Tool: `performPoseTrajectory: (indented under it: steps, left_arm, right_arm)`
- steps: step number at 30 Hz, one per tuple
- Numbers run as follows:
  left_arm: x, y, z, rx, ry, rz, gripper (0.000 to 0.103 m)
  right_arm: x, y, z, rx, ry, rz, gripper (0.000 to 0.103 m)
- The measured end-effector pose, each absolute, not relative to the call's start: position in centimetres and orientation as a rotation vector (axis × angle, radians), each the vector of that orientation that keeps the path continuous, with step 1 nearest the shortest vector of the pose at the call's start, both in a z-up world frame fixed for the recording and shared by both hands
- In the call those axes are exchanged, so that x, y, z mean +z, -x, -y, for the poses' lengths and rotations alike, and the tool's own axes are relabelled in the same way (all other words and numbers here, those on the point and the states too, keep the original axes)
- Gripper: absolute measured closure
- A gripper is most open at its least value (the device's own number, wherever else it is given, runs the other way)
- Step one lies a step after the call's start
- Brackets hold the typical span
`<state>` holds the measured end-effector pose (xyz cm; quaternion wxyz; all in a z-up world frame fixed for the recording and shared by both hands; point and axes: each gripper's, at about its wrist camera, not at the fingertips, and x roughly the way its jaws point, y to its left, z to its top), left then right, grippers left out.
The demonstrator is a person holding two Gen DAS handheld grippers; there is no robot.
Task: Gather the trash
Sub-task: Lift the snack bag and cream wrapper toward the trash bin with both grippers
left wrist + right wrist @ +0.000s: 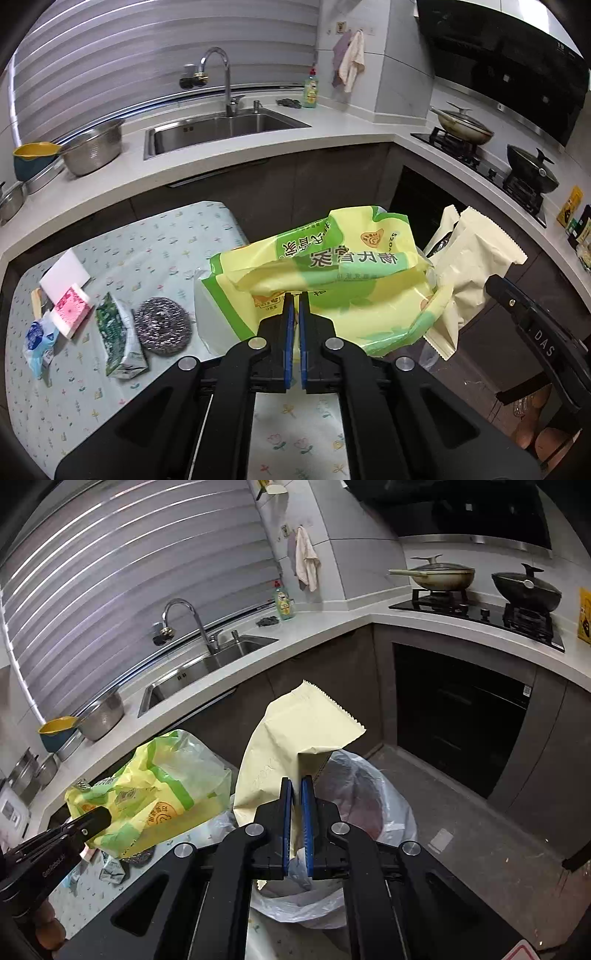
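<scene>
The left tongs point(294, 317) are clamped on a crumpled yellow-green plastic bag point(332, 273) at frame centre; the right tongs point(296, 805) pinch a cream paper pouch point(295, 734) above the lined trash bin point(388, 808). Both look light, limp and slippery, best gripped at an edge fold. More wrappers point(118, 332) lie lower left on the counter point(155, 236).

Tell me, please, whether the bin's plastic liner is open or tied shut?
Open: the clear liner gapes wide around the bin's mouth below the cream packet, and the dark inside of the bin shows.
</scene>
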<state>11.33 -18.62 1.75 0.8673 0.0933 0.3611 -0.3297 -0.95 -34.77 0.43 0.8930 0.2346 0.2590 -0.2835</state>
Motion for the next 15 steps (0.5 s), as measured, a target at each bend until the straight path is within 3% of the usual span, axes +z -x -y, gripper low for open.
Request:
performPoseTrajectory:
  steps: [10, 15]
  left_arm:
    - [-0.8, -11.5, 24.5, -0.749, -0.243, -0.817, 0.097]
    - [-1.6, -11.9, 24.8, -0.719, -0.244, -0.828, 0.076]
  right_arm:
    - [-1.2, 3.0, 37.6, -0.651, -0.525, -0.546, 0.097]
    - [-1.6, 2.9, 38.3, -0.655, -0.537, -0.545, 0.097]
